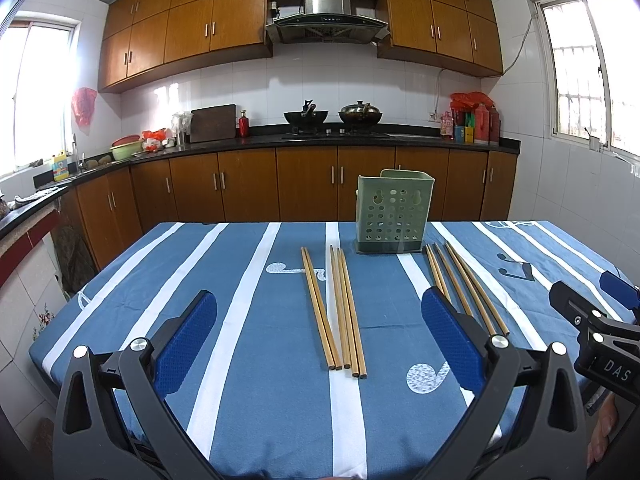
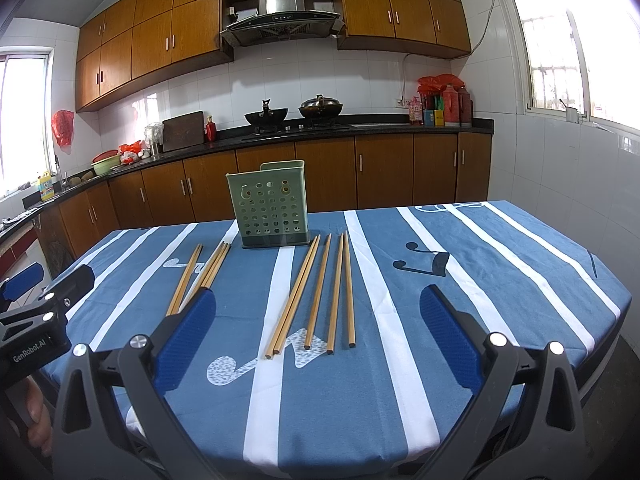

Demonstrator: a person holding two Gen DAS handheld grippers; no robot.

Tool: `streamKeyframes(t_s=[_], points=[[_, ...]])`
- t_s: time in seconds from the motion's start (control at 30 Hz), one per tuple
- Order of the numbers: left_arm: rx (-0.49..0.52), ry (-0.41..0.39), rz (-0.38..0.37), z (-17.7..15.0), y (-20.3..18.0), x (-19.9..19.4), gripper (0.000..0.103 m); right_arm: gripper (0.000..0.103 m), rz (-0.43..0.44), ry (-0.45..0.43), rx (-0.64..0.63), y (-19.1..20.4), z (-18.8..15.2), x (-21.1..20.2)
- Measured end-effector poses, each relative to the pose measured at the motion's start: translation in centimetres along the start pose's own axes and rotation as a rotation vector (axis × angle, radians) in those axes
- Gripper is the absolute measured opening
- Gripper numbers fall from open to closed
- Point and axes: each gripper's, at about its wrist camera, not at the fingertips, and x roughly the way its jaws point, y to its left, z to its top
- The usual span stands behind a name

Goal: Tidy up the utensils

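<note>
Chopsticks, left group [image 1: 338, 308]: five sticks flat on the striped tablecloth [image 1: 240, 320], at 12 o'clock from the left gripper [image 1: 320, 320].
Chopsticks, right group [image 2: 316, 296]: five sticks, at 12 o'clock from the right gripper [image 2: 318, 320].
Green holder [image 1: 390, 212]: upright at the far side, between the two groups.
Left gripper: jaws wide apart, nothing held, above the near table edge.
Right gripper: jaws wide apart, nothing held.

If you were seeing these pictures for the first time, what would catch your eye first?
Two bunches of wooden chopsticks lie loose on the blue striped tablecloth: the left bunch and the right bunch. Behind them stands an upright green holder, nothing sticking out of it. Both the left gripper and the right gripper are open.
</note>
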Motion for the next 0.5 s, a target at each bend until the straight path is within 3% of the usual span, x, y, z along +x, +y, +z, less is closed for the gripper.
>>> streamKeyframes(t_s=[0.5], points=[[0.0, 0.002, 0.0, 0.0, 0.0, 0.01, 0.101, 0.099, 0.0, 0.0, 0.001, -0.01, -0.02, 0.04]])
